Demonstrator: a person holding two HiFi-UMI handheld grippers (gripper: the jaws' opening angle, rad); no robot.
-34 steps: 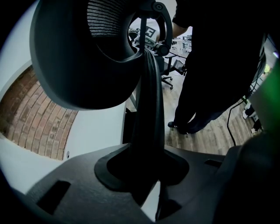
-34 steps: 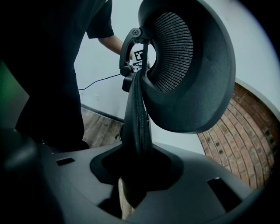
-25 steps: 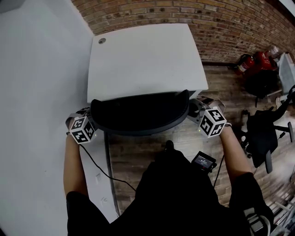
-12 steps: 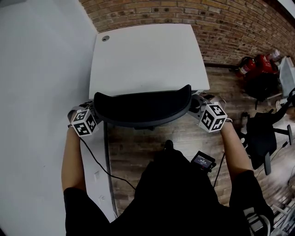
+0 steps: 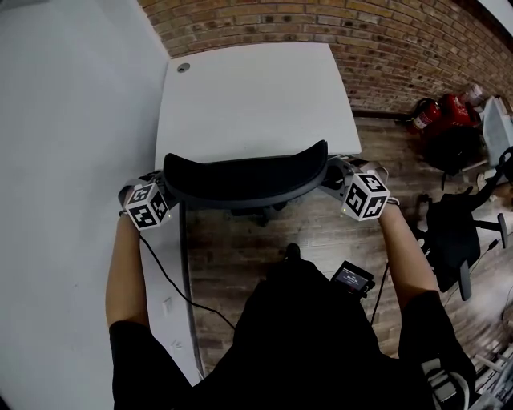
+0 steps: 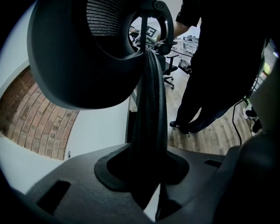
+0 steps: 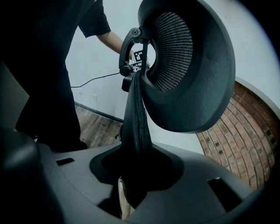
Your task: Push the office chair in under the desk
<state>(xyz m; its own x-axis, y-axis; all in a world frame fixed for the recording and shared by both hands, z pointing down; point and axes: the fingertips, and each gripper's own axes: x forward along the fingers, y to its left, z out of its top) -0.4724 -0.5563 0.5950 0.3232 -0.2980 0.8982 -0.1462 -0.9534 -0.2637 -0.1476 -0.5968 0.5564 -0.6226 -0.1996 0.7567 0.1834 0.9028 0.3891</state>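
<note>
The chair stands between the two grippers. The left gripper is clamped on the left edge of its back and the right gripper on the right edge, each with its jaws pressed on the thin rim. The back is black, curved and meshed, and lies along the near edge of the white counter.

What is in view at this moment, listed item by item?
office chair: one, black, backrest at the desk's near edge
desk: one, white, against the brick wall
second chair: one, black, on the floor, right
red canisters: apparently two, red, by the wall, right
cable: one, black, beside the left arm
left gripper: one, grey, shut on the office chair's backrest rim
right gripper: one, grey, shut on the opposite rim
</note>
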